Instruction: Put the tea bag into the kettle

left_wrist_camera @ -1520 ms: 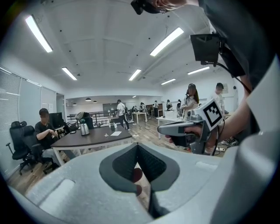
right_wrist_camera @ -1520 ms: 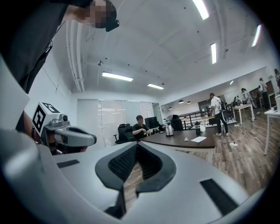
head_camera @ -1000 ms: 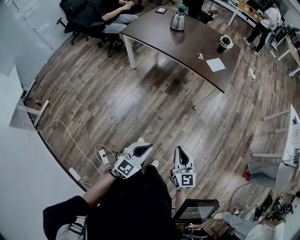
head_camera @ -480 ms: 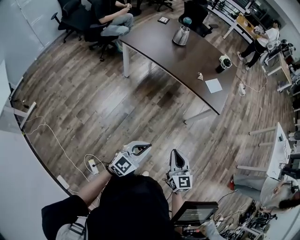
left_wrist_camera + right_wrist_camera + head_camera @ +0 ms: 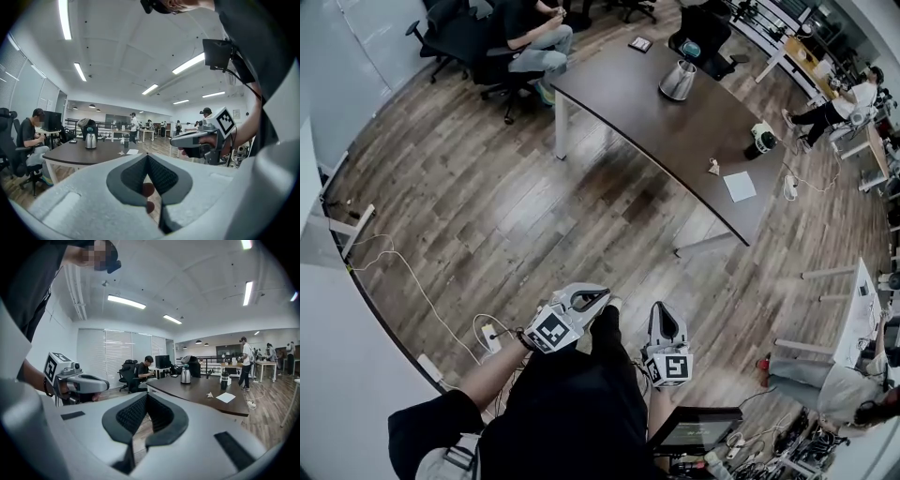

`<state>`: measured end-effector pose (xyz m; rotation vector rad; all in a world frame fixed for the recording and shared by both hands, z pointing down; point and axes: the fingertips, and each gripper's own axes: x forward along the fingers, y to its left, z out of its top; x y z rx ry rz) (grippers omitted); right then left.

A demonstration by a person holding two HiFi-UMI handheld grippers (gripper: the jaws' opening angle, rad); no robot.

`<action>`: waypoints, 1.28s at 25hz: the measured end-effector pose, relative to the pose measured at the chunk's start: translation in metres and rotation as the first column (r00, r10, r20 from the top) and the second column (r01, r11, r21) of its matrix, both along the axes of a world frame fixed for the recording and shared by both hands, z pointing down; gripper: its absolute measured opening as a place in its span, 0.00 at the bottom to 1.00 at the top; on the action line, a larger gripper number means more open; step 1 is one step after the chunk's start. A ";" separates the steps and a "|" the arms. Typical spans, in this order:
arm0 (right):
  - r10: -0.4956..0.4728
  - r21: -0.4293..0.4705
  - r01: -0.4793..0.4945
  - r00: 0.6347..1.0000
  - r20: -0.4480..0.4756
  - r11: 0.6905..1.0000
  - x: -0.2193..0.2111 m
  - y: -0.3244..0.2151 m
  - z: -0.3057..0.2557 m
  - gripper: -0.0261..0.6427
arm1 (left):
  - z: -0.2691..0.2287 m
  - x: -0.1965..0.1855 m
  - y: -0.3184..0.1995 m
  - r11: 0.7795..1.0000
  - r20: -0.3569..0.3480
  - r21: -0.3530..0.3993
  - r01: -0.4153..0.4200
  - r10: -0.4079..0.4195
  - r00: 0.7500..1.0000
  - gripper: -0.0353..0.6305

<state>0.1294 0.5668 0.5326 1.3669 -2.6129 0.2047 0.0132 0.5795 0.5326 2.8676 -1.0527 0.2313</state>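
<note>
The metal kettle [image 5: 678,81] stands at the far end of a dark brown table [image 5: 647,108]. A small tea bag [image 5: 713,167] lies near the table's near right end, beside a white paper [image 5: 740,186]. Both grippers are held at waist height over the wooden floor, far from the table. My left gripper [image 5: 600,294] is shut and empty, and so is my right gripper [image 5: 662,307]. The left gripper view shows shut jaws, the kettle [image 5: 90,140] and the right gripper [image 5: 197,139]. In the right gripper view the kettle [image 5: 186,376] and tea bag [image 5: 210,395] lie ahead.
A black cup with a white lid [image 5: 759,139] stands near the table's right edge. A person sits on a chair [image 5: 530,42] at the table's far left. Cables and a power strip [image 5: 490,333] lie on the floor to my left. More desks and people fill the right side.
The person carrying the grippers has stepped, so the head view has shifted slightly against the table. Both grippers stay shut and close together at the waist.
</note>
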 end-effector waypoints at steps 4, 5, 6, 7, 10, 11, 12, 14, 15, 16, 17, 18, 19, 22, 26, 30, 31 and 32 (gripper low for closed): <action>0.014 0.002 -0.014 1.000 0.008 1.000 0.001 -0.025 0.001 0.05 | 0.003 0.000 -0.022 1.000 0.012 -0.006 -0.004 0.004 1.000 0.04; 0.019 0.003 -0.019 1.000 0.010 1.000 0.004 -0.031 0.002 0.05 | 0.003 0.001 -0.027 1.000 0.016 -0.006 -0.005 0.005 1.000 0.04; 0.021 0.005 -0.021 1.000 0.012 1.000 0.006 -0.037 0.003 0.05 | 0.003 0.003 -0.032 1.000 0.020 -0.006 -0.005 0.005 1.000 0.04; 0.021 0.006 -0.021 1.000 0.016 1.000 0.009 -0.043 0.005 0.05 | 0.003 0.005 -0.037 1.000 0.025 -0.006 -0.004 0.004 1.000 0.04; 0.017 0.009 -0.017 0.999 0.031 1.000 0.017 -0.067 0.008 0.05 | 0.001 0.013 -0.060 1.000 0.045 -0.008 0.008 -0.008 0.999 0.04; 0.011 0.015 -0.011 0.999 0.036 1.000 0.019 -0.077 0.006 0.05 | -0.001 0.016 -0.068 1.000 0.049 -0.008 0.013 -0.013 0.999 0.04; 0.002 0.024 -0.003 0.999 0.043 1.000 0.021 -0.086 0.004 0.05 | -0.004 0.020 -0.077 1.000 0.052 -0.008 0.017 -0.016 0.999 0.04; -0.013 0.044 0.010 0.998 0.060 0.999 0.028 -0.105 0.000 0.05 | -0.009 0.032 -0.093 1.000 0.061 -0.003 0.013 -0.013 0.998 0.04; -0.014 0.049 0.011 0.998 0.068 0.999 0.032 -0.114 -0.001 0.05 | -0.009 0.040 -0.101 1.000 0.073 0.000 0.007 -0.007 0.997 0.04; -0.013 0.051 0.010 0.997 0.074 0.999 0.037 -0.124 0.000 0.05 | -0.008 0.048 -0.110 1.000 0.087 0.003 0.000 0.000 0.996 0.04; -0.013 0.052 0.009 0.997 0.080 0.999 0.043 -0.132 0.001 0.05 | -0.008 0.056 -0.119 1.000 0.103 0.006 -0.008 0.007 0.995 0.04; -0.012 0.051 0.008 0.996 0.087 0.999 0.049 -0.140 0.003 0.05 | -0.009 0.064 -0.127 1.000 0.116 0.008 -0.013 0.012 0.993 0.04; -0.009 0.048 0.005 0.995 0.096 0.999 0.056 -0.148 0.006 0.05 | -0.010 0.073 -0.136 1.000 0.127 0.011 -0.015 0.013 0.992 0.04; -0.012 0.045 0.007 0.994 0.108 0.999 0.077 -0.169 0.012 0.05 | -0.018 0.096 -0.163 1.000 0.141 0.022 0.006 -0.009 0.990 0.04; -0.014 0.042 0.010 0.994 0.109 0.999 0.098 -0.198 0.022 0.05 | -0.026 0.119 -0.191 0.998 0.142 0.050 0.032 -0.039 0.989 0.04; -0.036 0.051 0.030 0.994 0.106 0.998 0.102 -0.211 0.024 0.05 | -0.019 0.125 -0.200 0.998 0.151 0.056 0.043 -0.051 0.987 0.04; -0.045 0.052 0.040 0.994 0.098 0.998 0.101 -0.213 0.025 0.05 | -0.015 0.124 -0.203 0.998 0.155 0.050 0.047 -0.055 0.986 0.04; -0.048 0.048 0.044 0.995 0.091 0.998 0.101 -0.217 0.028 0.05 | -0.011 0.122 -0.206 0.998 0.158 0.045 0.055 -0.061 0.986 0.04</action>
